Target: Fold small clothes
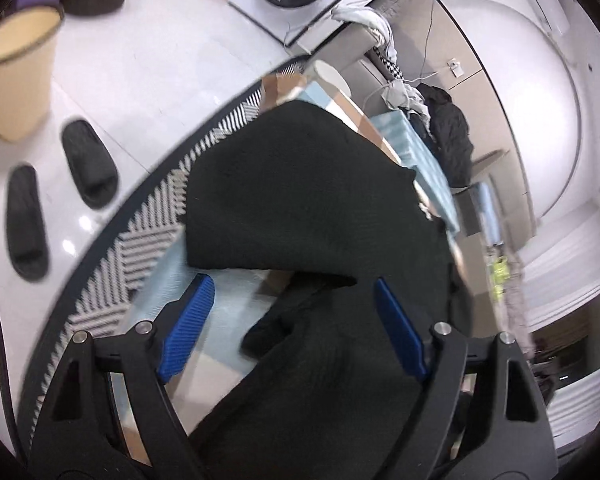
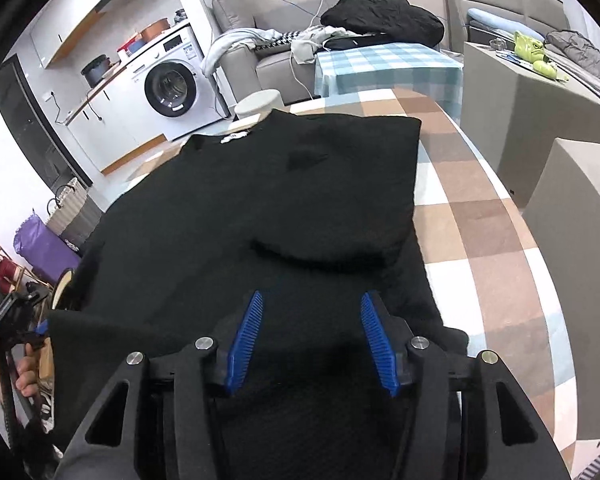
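Checked tablecloth (image 2: 480, 216) carries the black T-shirt (image 2: 260, 184), right side already folded inward. Both the left gripper (image 1: 292, 292) and right gripper (image 2: 310, 308) hover over it, jaws parted, holding nothing. Best pinch the near hem evenly, then fold away smoothly.

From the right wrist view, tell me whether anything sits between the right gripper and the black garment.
Nothing visible does. The right gripper hangs with open jaws straight over the black garment, which lies spread on the checked tablecloth. Only black fabric shows between its blue pads; no other object lies on top.
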The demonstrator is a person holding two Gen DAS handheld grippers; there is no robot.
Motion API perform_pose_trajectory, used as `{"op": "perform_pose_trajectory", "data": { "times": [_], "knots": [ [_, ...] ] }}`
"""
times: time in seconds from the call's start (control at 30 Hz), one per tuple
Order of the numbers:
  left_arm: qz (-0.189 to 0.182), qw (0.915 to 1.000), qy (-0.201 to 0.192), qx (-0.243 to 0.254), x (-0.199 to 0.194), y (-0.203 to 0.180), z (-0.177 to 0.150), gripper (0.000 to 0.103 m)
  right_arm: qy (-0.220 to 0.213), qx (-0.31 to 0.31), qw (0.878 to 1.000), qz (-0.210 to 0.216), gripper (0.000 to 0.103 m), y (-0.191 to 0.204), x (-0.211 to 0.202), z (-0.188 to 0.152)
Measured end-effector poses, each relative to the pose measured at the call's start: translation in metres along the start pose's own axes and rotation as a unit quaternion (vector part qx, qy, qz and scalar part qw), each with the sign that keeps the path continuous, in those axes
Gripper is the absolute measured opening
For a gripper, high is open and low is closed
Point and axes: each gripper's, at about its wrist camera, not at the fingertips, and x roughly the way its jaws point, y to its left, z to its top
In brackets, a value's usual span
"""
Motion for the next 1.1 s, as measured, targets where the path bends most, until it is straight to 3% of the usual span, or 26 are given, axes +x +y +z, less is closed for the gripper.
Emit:
{"op": "perform_pose_trajectory", "data": {
  "times": [0.07,0.23,0.33,0.4,0.43,0.53,0.63,0.7,0.77,0.83,0.87,0.93,0.97,1.0,1.1],
  "knots": [
    [-0.006,0.9998,0.002,-0.018,0.01,0.006,0.006,0.079,-0.001,0.007,1.0,0.004,0.053,0.001,0.0,0.0],
    [0.021,0.9991,-0.023,-0.03,0.026,0.008,0.021,0.06,0.0,0.015,1.0,0.002,0.053,0.001,0.002,-0.001],
    [0.048,0.9974,-0.051,-0.017,0.029,0.004,0.031,0.034,0.002,0.021,1.0,0.0,0.053,0.0,0.002,-0.004],
    [0.077,0.9942,-0.075,0.005,0.028,-0.003,0.037,0.006,0.001,0.025,1.0,-0.001,0.053,-0.001,0.003,-0.006],
    [0.087,0.9924,-0.085,0.016,0.026,-0.01,0.038,0.004,0.001,0.028,1.0,-0.001,0.053,-0.001,0.003,-0.007],
    [0.154,0.9742,-0.142,0.084,0.021,-0.039,0.044,0.003,-0.001,0.035,0.999,0.001,0.053,-0.003,0.001,-0.009],
    [0.163,0.9586,-0.18,0.149,0.019,-0.081,0.043,0.003,-0.003,0.035,0.999,-0.001,0.053,-0.004,-0.001,-0.012],
    [0.13,0.9492,-0.191,0.213,0.024,-0.126,0.031,0.002,-0.002,0.038,0.999,-0.002,0.053,-0.005,-0.002,-0.014],
    [0.055,0.9375,-0.174,0.297,0.036,-0.17,0.008,0.002,-0.002,0.04,0.999,-0.002,0.053,-0.006,-0.003,-0.015],
    [0.005,0.9284,-0.1,0.358,0.058,-0.199,-0.012,0.003,0.0,0.038,0.999,-0.003,0.053,-0.005,-0.005,-0.016],
    [-0.005,0.9281,-0.059,0.368,0.071,-0.208,-0.02,0.007,-0.001,0.037,0.999,-0.004,0.053,-0.005,-0.005,-0.016],
    [-0.003,0.932,0.005,0.362,0.09,-0.21,-0.034,0.028,-0.004,0.034,0.999,-0.005,0.053,-0.005,-0.008,-0.015],
    [0.002,0.9334,0.013,0.359,0.093,-0.206,-0.036,0.042,-0.005,0.035,0.999,-0.006,0.053,-0.006,-0.01,-0.016],
    [0.007,0.9351,0.007,0.354,0.093,-0.2,-0.039,0.05,-0.006,0.036,0.999,-0.005,0.053,-0.007,-0.011,-0.016],
    [0.025,0.945,-0.001,0.326,0.084,-0.178,-0.036,0.056,-0.007,0.037,0.999,-0.009,0.053,-0.01,-0.012,-0.017]
  ]
}}
